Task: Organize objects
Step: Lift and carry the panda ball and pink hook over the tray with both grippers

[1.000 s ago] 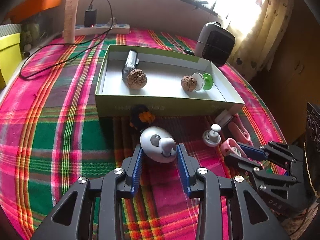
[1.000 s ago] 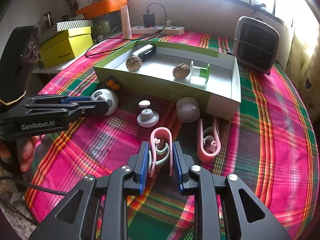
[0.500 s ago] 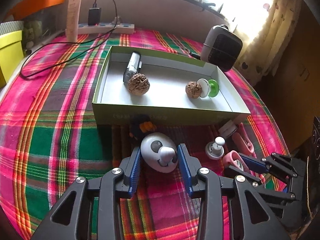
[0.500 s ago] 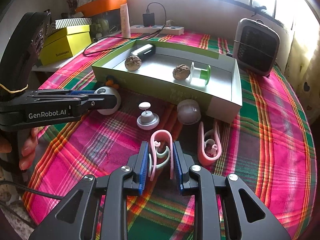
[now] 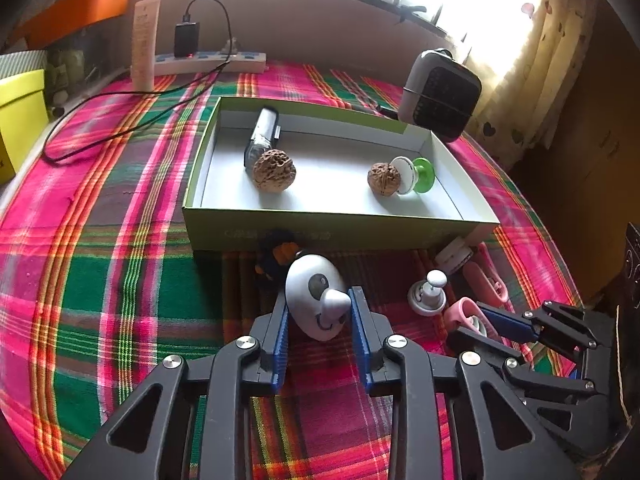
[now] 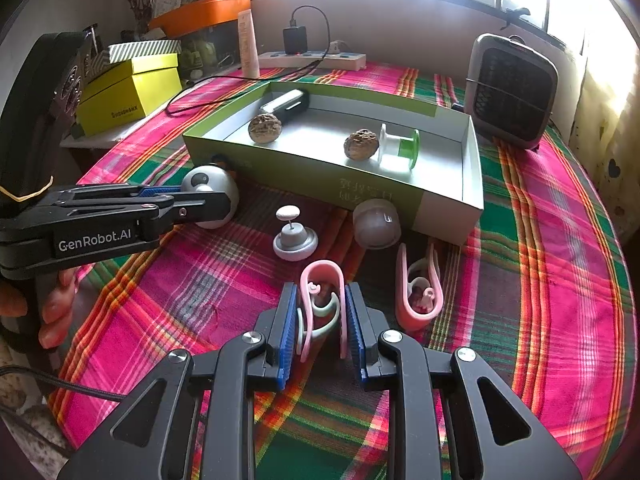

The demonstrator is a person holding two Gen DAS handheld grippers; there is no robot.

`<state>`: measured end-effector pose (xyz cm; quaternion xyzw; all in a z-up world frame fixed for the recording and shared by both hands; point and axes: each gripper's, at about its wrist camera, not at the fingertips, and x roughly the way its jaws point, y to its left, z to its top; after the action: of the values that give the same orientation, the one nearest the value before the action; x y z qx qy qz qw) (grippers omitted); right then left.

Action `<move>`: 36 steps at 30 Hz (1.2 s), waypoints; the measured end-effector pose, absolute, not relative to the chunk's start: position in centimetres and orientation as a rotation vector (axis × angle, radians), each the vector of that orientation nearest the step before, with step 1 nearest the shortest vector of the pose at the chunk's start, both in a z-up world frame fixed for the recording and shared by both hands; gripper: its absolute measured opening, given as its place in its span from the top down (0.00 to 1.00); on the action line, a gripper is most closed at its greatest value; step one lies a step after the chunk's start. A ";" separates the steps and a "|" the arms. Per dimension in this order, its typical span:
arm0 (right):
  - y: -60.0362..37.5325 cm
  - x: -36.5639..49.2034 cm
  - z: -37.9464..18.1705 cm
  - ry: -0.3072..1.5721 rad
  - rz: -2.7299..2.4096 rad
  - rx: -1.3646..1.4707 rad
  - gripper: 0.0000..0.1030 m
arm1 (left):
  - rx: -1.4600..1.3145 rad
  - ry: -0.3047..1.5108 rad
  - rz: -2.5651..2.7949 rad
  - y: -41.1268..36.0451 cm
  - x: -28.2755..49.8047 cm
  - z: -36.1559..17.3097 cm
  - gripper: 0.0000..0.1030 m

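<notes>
The left gripper jaws had just closed on the white toy; the right gripper jaws were clamped on a pink clip.

Two fisheye wrist cameras are looking forward and down, close over a plaid-clothed table. Both are sharing the shallow green cardboard box, each seeing the other's gripper.

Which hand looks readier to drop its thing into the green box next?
Probably the left. The left gripper has just been closing onto the white face toy, which sits right beside the green box. The right gripper grips a pink clip farther from it.
</notes>
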<state>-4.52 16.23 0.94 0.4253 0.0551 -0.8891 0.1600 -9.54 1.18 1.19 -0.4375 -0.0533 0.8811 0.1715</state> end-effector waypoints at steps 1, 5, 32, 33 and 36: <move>16.2 -4.5 0.9 0.158 -2.540 1.215 0.76 | -1.242 -0.151 2.502 1.2 -9.5 1.2 0.75; 16.2 -4.5 0.9 0.157 -2.540 1.215 0.76 | -1.242 -0.154 2.500 1.1 -9.6 1.2 0.75; 16.7 -4.6 2.5 0.117 -2.559 1.154 0.76 | -1.192 -0.150 2.516 0.6 -8.8 3.2 0.75; 16.7 -4.7 2.7 0.115 -2.561 1.151 0.76 | -1.189 -0.149 2.519 0.6 -8.9 3.4 0.75; 16.9 -5.0 3.0 0.108 -2.568 1.140 0.76 | -1.171 -0.146 2.526 0.6 -9.1 3.9 0.75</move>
<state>-4.99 16.90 3.03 0.3999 0.0380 -0.9009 0.1642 -9.14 0.60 3.94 -0.4133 -0.0517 0.8920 0.1757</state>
